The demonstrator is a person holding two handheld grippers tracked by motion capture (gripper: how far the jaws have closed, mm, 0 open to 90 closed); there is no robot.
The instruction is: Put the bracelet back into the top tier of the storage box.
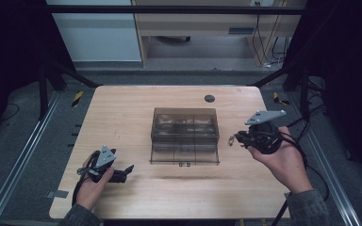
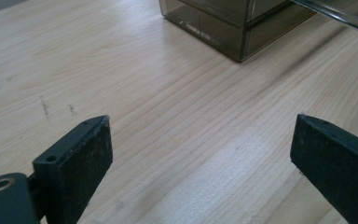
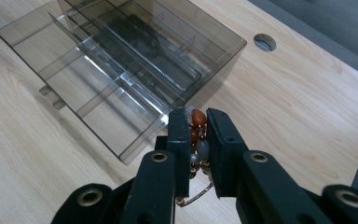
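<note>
Right gripper point(image 3: 197, 140): jaws clamped on beaded bracelet point(image 3: 198, 135), orange and grey beads with a thin metal loop hanging below; raised above table point(image 1: 122, 117), just right of the box.
Bracelet: pinched between the pads, off the surface, not yet over any compartment.
Organizer box point(image 1: 185, 135): smoked clear plastic, mid-table, drawer pulled out toward the person, dividers visible; dark items possibly inside the upper part, too dim to tell.
Left gripper point(image 1: 122, 173): jaws wide apart, nothing between them, low over the table left of the box.
Progress: pickup done; carrying over and dropping into a compartment remains, then likely closing the drawer.

Grey floor point(image 1: 23, 127), wooden desk point(image 1: 207, 23), black frame point(image 1: 169, 9)
</note>
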